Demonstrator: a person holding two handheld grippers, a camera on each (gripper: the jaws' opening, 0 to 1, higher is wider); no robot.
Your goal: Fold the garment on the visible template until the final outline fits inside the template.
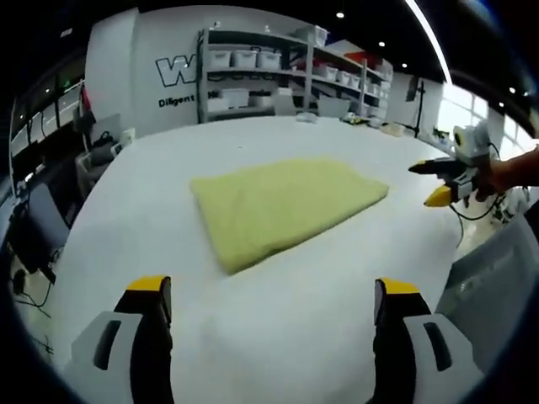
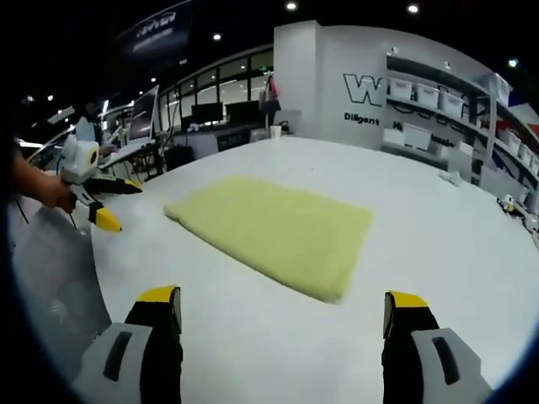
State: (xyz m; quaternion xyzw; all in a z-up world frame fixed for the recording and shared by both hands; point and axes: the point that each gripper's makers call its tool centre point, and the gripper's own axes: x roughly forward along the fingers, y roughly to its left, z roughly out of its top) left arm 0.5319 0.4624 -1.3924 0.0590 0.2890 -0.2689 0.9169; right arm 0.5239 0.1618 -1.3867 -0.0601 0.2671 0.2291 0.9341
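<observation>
Garment [image 1: 286, 210] folding, checking stage: you are holding the left gripper [image 1: 274, 307] with its jaws spread wide and pinching nothing, hovering over the bare white table [image 1: 278, 337] on the near side of the cloth. You are keeping the right gripper [image 2: 282, 316] the same way, jaws spread and empty, on the opposite side. Between them the yellow garment is lying flat as a neat folded rectangle near the middle of the table, touched by neither tool. No template outline is distinguishable beneath it. Folding appears nearly or fully complete; your next move calls for judging the outline, then pinching an edge only if another fold is needed.
</observation>
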